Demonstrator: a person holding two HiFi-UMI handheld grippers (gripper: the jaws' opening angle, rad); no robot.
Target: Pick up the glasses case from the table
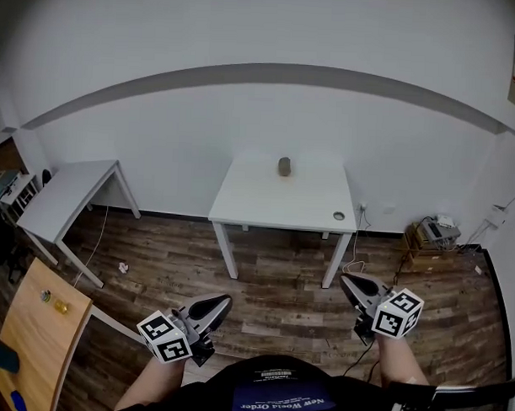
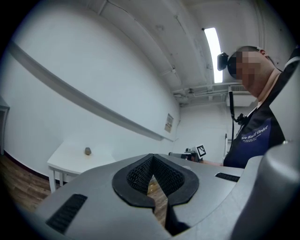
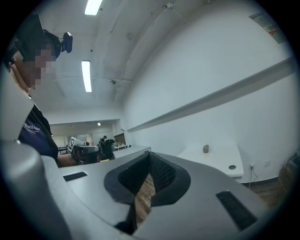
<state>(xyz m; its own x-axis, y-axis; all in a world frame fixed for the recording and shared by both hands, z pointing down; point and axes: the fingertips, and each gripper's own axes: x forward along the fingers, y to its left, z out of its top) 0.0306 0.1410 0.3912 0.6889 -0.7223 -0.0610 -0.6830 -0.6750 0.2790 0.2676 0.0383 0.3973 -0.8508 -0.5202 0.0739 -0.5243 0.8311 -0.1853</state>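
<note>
The glasses case point(image 1: 285, 166) is a small dark oblong lying near the far edge of a white table point(image 1: 274, 205) across the room. It shows small in the left gripper view point(image 2: 87, 151) and in the right gripper view point(image 3: 205, 148). My left gripper point(image 1: 225, 302) is held close to my body at lower left, well short of the table, and is shut on nothing. My right gripper point(image 1: 346, 280) is at lower right, equally far from the case, its jaws together and empty. In their own views the left gripper point(image 2: 152, 157) and right gripper point(image 3: 150, 154) show pads meeting at the tip.
A wooden floor point(image 1: 271, 285) lies between me and the table. A round cable hole point(image 1: 338, 216) is in the table's near right corner. Another white table point(image 1: 68, 194) stands at left, a wooden desk point(image 1: 34, 336) at lower left, and a box with equipment point(image 1: 433, 236) by the right wall.
</note>
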